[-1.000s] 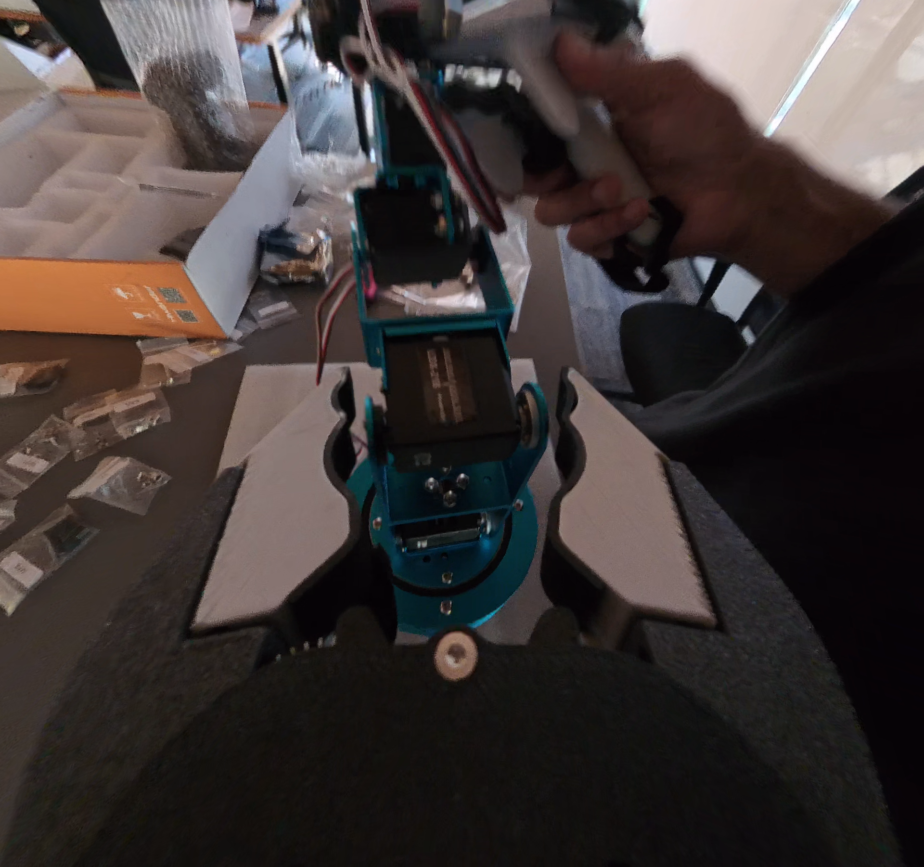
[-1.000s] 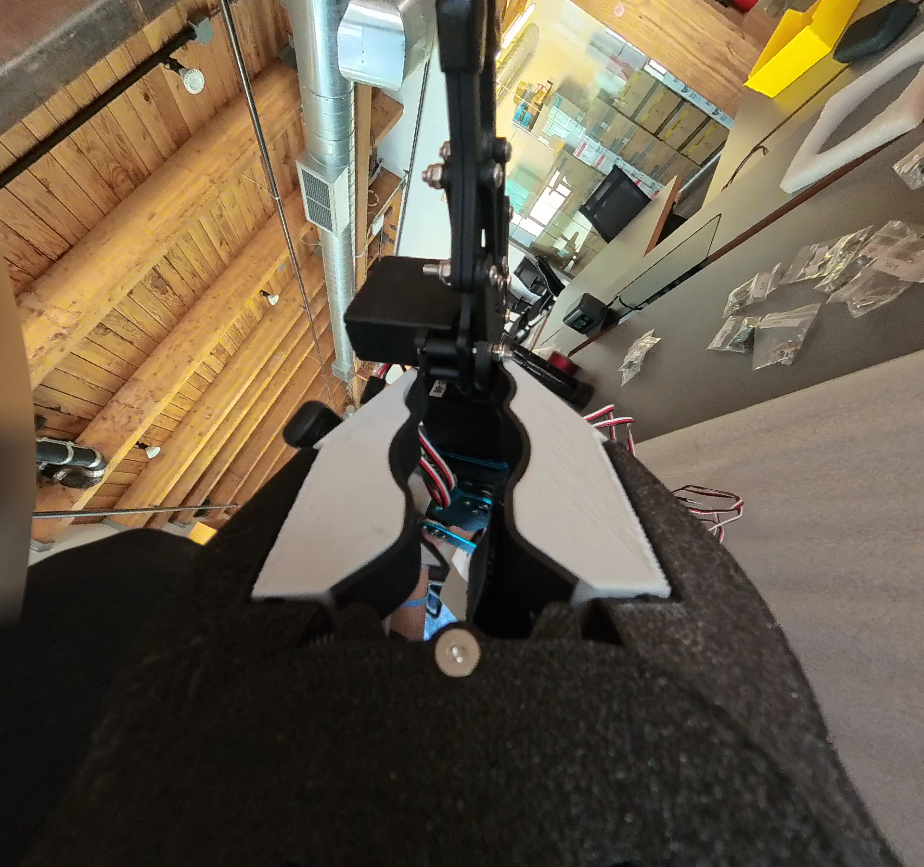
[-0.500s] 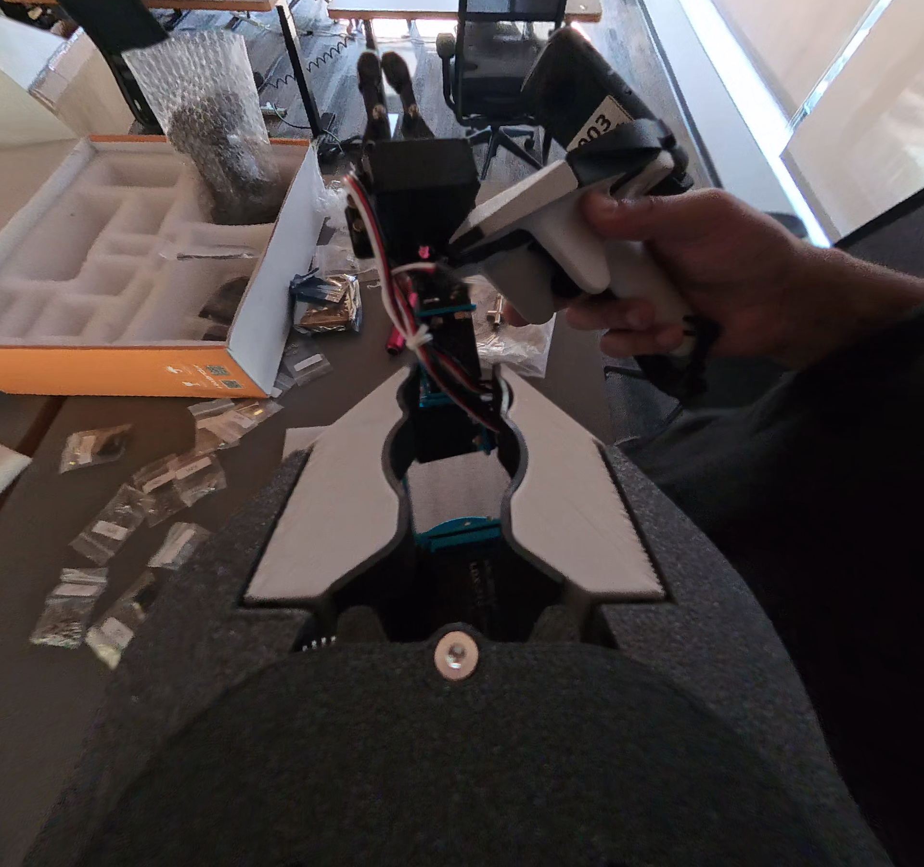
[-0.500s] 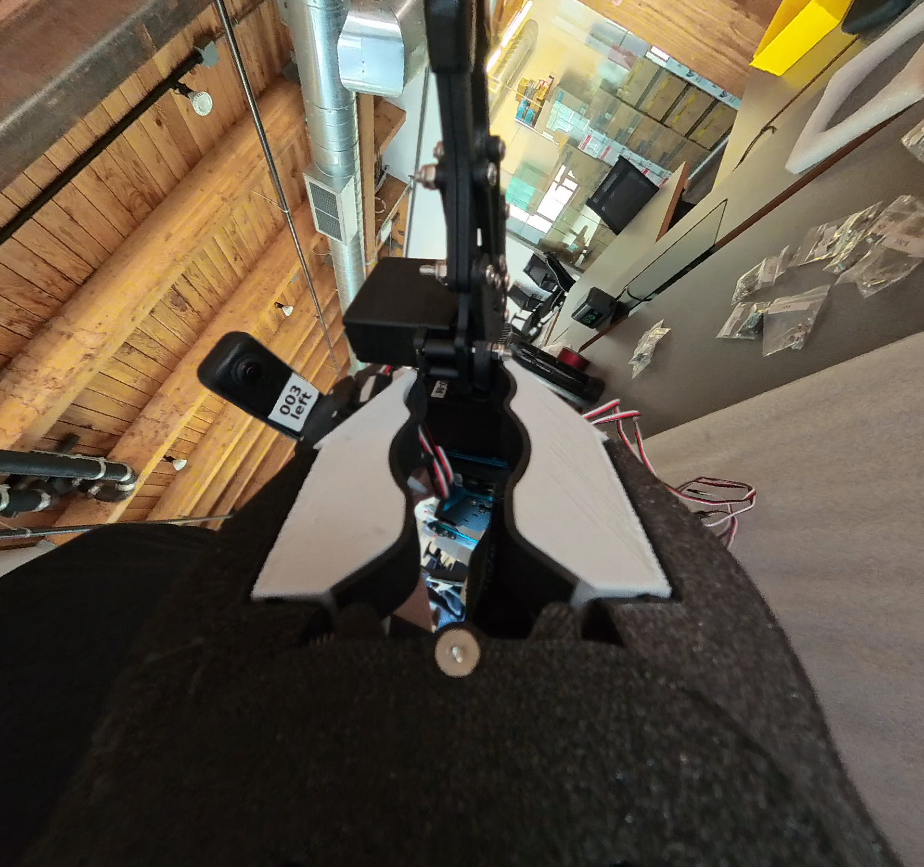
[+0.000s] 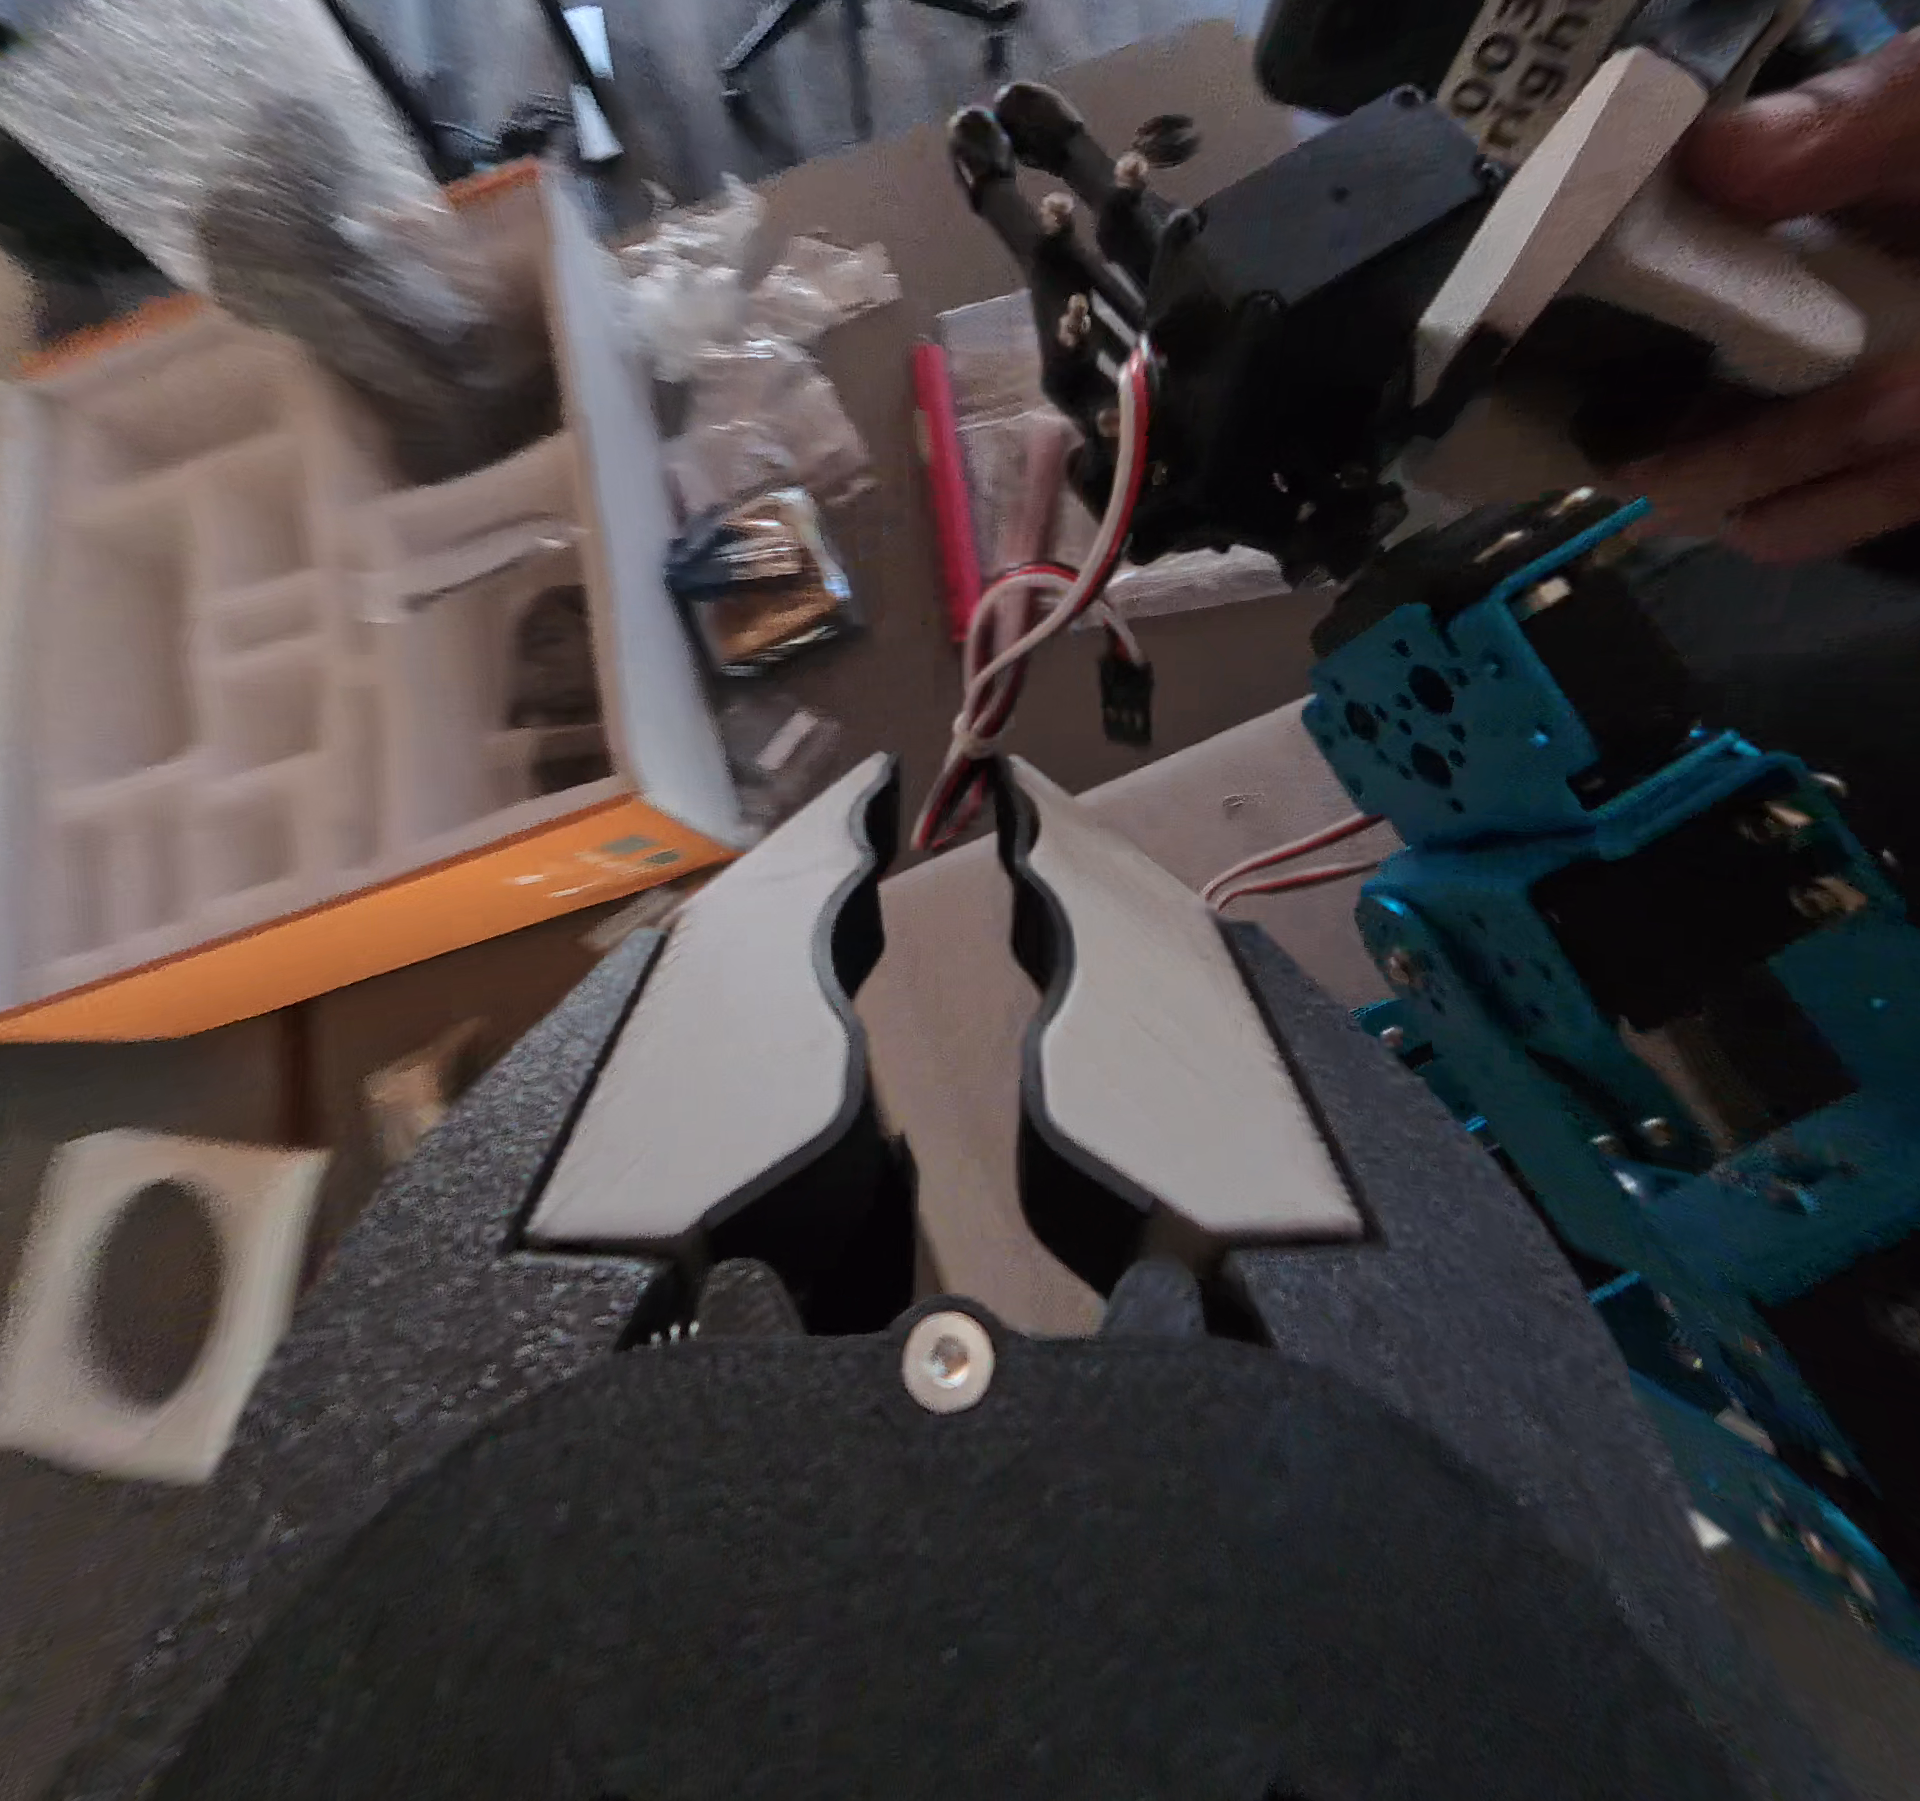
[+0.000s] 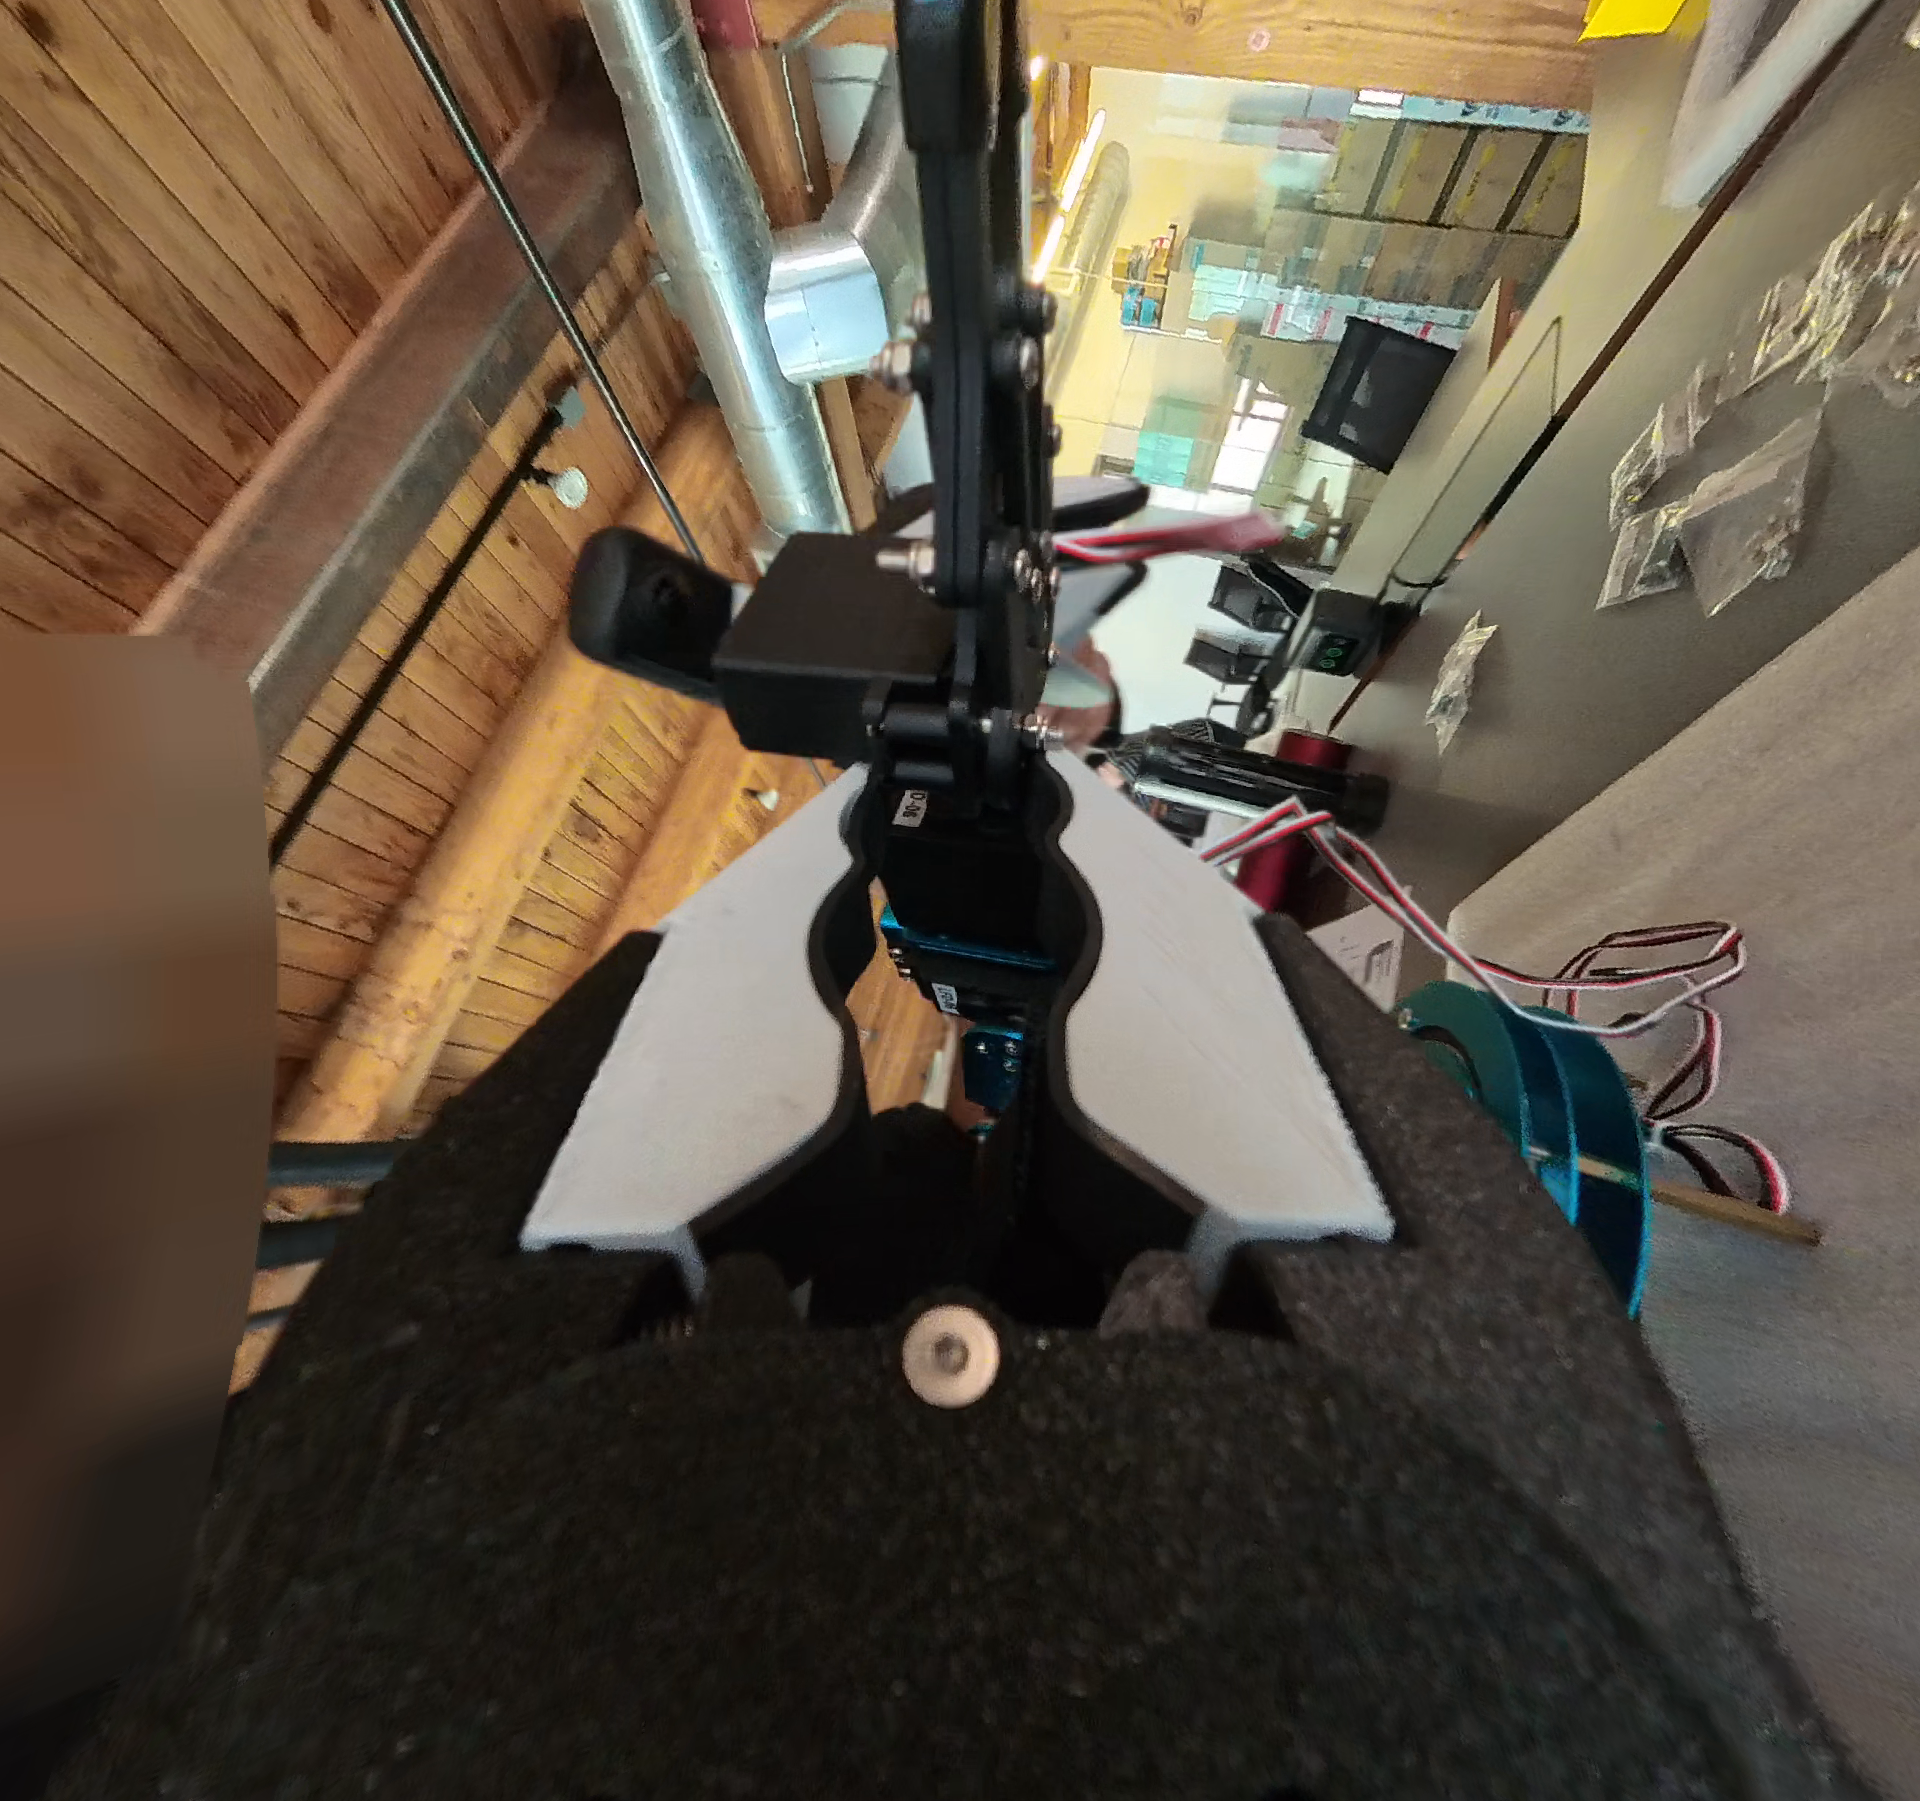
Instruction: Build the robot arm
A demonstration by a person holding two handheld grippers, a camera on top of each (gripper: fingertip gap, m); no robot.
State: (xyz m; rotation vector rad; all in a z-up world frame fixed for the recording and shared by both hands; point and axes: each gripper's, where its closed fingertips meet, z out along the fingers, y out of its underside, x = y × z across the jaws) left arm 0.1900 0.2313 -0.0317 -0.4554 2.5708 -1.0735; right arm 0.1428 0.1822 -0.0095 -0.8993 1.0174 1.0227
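Orange box (image 5: 312, 920) w/ white foam tray sits to my L, well apart. The blue robot arm (image 5: 1558, 920) lies to the R of my left gripper (image 5: 945, 785), its long axis running up toward the black claw (image 5: 1049, 193).

My right gripper (image 6: 961, 816) is clamped on the arm's black wrist servo, claw pointing straight out along my fingers. L fingers are nearly together, servo wires (image 5: 997, 671) between the tips; can't tell if pinched.

Writing: a sticker (image 5: 1527, 47) on the R camera and a tiny servo label (image 6: 911, 804), not read.
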